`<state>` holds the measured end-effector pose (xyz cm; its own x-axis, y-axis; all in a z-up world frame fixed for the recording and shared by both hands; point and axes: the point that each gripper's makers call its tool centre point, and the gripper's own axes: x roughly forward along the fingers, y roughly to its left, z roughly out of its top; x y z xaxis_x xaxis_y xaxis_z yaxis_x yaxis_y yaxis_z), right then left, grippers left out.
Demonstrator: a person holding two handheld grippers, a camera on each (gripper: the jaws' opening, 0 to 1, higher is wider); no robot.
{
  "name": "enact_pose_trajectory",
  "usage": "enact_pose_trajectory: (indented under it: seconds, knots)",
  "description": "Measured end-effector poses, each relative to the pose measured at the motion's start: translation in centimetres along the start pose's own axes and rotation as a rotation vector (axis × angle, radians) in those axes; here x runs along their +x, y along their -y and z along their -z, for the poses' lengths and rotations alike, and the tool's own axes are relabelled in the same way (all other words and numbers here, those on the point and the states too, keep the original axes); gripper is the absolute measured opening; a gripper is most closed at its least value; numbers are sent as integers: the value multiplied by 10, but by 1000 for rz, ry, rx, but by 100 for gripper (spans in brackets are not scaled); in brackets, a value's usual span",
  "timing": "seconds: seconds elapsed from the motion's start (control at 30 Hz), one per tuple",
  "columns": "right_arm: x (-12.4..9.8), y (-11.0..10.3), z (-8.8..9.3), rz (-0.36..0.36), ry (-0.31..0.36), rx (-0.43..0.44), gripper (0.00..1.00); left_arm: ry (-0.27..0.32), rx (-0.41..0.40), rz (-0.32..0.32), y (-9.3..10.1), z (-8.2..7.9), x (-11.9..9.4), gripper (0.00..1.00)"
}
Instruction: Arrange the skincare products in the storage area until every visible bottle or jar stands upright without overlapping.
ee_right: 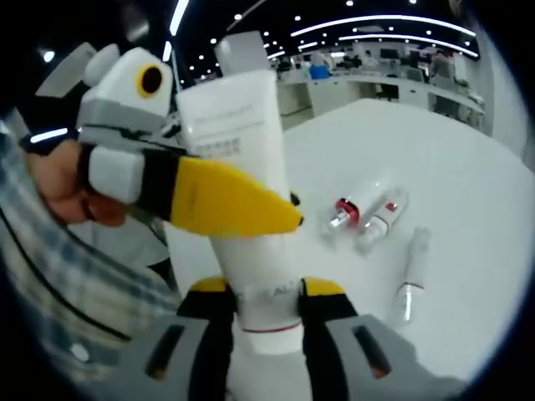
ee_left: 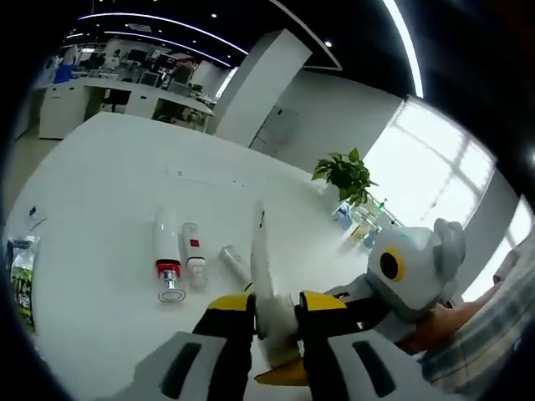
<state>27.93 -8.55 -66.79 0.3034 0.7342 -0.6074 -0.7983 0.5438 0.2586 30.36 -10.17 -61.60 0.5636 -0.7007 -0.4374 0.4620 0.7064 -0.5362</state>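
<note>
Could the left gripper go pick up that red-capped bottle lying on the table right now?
Probably not yet: the left gripper looks shut on the white tube, so its fingers are occupied. The red-capped bottle itself lies unobstructed.

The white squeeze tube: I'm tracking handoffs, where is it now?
The white squeeze tube is off the table, clamped between both grippers: right gripper at its base, left gripper higher up.

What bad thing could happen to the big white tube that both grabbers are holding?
1. Both the left gripper and the right gripper pinch the white tube. If they pull different ways, it may get squashed or slip out.
2. The red-capped bottle, the small white bottle and the slim tube lie flat on the white table. Setting the tube down carelessly might knock or roll them.
</note>
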Motion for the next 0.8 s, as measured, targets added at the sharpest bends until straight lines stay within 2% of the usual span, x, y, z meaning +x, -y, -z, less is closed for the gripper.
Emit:
enact_pose_trajectory:
  seconds: [0.07, 0.17, 0.2, 0.33, 0.4, 0.53, 0.6, 0.67, 0.77, 0.8]
  knots:
    - [-1, 2, 0, -3, 5, 7, 29, 0, -28, 20, 2, 0, 0, 21]
    - [1, 0, 2, -2, -6, -5, 30, -10, -5, 25, 1, 0, 0, 18]
    - [2, 0, 2, -3, -11, -14, 30, -15, 28, 24, 2, 0, 0, 17]
    - [5, 0, 4, -29, -28, -13, 31, -23, 30, 31, 1, 1, -1, 15]
    - [4, -2, 5, -64, -26, -2, 31, -31, 30, 38, -2, 1, -3, 14]
    - [3, -9, 4, -154, 3, -38, 31, -37, 20, 44, -6, 1, -6, 14]
    - [-1, -6, 4, -171, 4, -32, 31, -40, 32, 45, -7, 2, -7, 14]
    - [-7, -7, -1, -217, 36, -38, 36, -66, 90, 43, -10, 5, -8, 14]
    - [-15, -1, -1, -216, 47, -25, 52, -91, 149, 68, -10, 9, -10, 14]
    - [-20, -2, -1, -238, 54, -31, 53, -109, 183, 78, -9, 11, -12, 14]
